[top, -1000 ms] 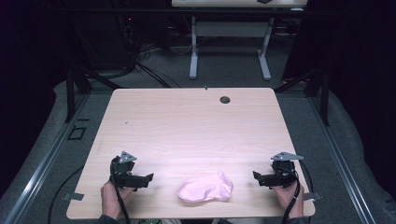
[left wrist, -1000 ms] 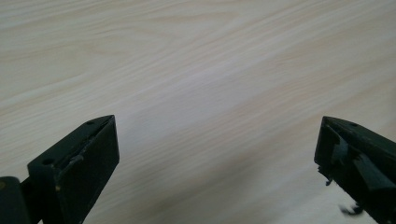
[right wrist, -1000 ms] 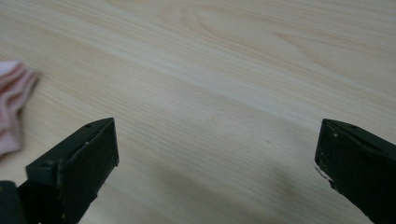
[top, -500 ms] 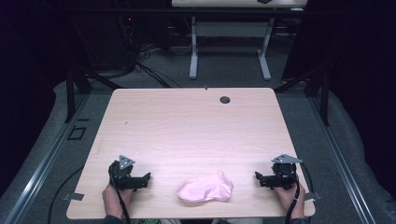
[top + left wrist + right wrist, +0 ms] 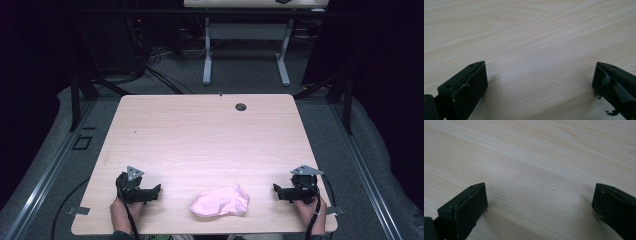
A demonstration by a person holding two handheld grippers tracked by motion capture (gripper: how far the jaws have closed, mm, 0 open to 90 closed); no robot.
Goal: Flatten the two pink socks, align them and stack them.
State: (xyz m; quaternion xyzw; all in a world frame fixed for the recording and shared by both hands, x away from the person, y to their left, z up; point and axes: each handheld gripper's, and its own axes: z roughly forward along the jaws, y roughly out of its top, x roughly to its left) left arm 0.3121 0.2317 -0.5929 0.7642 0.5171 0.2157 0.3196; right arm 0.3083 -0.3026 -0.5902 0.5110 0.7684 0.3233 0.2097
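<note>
left tool: low on the near-left of the bench, person's hand behind it. Jaws wide apart, nothing between them; the left gripper view has bare wood grain under the gap.
right tool: near-right of the bench, mirror pose. Jaws wide apart, empty; the right gripper view has plain wood between the black jaws.
pink cloth: crumpled lump at the near edge, about centred, between the two tools and apart from both. Somewhat closer to the left tool than the right. One lobe sticks up at its far-right end.
change: against the frames half a second and a second back, both tools sit a touch nearer the person and lower on the bench. Small shift only. Cloth has the same spot and same shape. Jaw opening looks unchanged.
meaning: my read is no contact with the cloth so far; the tools are settling at a start pose flanking it. Work on the cloth is at zero.
next: likely both tools move inward to pick up opposite edges. Cloth is bunched, so edges and corners are hard to tell from the high view; a pinch may catch several layers.
other: cable grommet hole at the far side of the bench, well away from the cloth. Second desk beyond, not involved.
</note>
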